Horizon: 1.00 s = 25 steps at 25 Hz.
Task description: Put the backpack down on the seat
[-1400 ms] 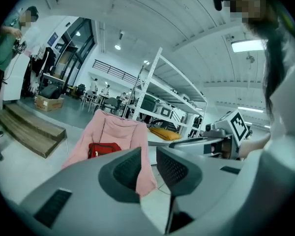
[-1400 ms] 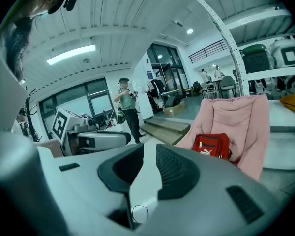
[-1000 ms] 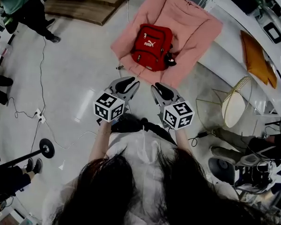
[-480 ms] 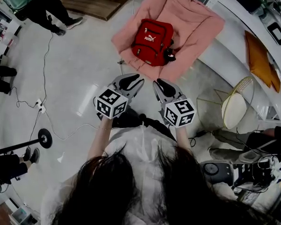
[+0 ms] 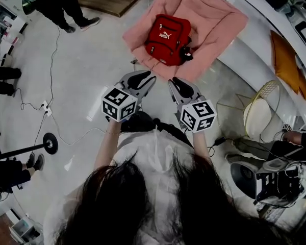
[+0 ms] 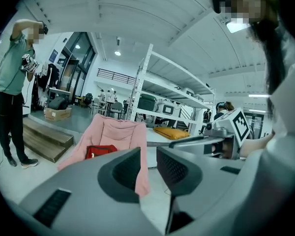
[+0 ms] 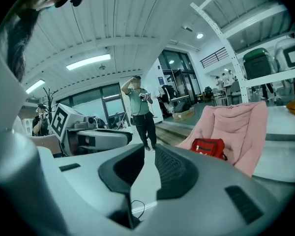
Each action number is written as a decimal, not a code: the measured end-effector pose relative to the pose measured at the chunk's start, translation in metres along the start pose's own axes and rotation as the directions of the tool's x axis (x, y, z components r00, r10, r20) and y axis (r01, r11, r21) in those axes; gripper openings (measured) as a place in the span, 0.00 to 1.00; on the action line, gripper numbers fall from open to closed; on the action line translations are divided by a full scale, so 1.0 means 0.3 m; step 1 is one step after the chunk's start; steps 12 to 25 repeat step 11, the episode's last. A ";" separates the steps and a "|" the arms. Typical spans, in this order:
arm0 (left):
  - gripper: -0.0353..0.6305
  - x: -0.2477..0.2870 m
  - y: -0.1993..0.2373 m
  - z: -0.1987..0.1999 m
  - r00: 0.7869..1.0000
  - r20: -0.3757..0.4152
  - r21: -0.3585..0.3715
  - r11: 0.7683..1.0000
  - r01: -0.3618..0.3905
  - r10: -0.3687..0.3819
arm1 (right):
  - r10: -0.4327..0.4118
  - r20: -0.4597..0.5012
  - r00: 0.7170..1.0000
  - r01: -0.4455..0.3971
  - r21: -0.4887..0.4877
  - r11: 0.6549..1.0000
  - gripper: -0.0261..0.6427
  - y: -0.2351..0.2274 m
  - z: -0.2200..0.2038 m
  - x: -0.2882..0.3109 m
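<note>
The left gripper [image 5: 145, 78] stands slightly spread and empty; the right gripper [image 5: 176, 82] likewise, a narrow gap holding nothing. Straight ahead, well apart and about equally far from both, the backpack [image 5: 167, 32] lies on the pink seat [image 5: 215, 20]

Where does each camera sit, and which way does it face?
Head view: on the person's head, facing steeply down; shows hair, forearms, left gripper, right gripper, and the red backpack on the pink chair.
Left gripper view: on the left gripper, along its empty jaws toward the chair; the right gripper shows at right.
Right gripper view: on the right gripper, likewise toward the chair; the left gripper shows at left.
Shared: all three see the backpack on the chair.
</note>
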<state>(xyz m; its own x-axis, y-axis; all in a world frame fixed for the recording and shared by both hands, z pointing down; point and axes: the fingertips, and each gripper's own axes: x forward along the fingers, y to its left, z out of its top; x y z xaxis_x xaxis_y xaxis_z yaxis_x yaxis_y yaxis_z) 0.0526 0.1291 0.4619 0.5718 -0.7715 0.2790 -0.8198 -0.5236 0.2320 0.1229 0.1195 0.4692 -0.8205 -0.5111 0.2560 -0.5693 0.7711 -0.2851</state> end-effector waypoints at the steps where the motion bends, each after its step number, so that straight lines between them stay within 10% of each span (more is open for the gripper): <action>1: 0.21 0.001 -0.001 0.002 1.000 0.001 0.004 1.000 -0.001 0.001 | 0.000 0.001 1.000 0.000 0.000 1.000 0.15 -0.001 0.000 -0.004; 25: 0.21 0.006 0.106 0.128 1.000 0.011 0.100 0.995 -0.029 0.028 | -0.020 0.039 0.999 0.020 0.001 1.000 0.15 -0.020 0.051 -0.007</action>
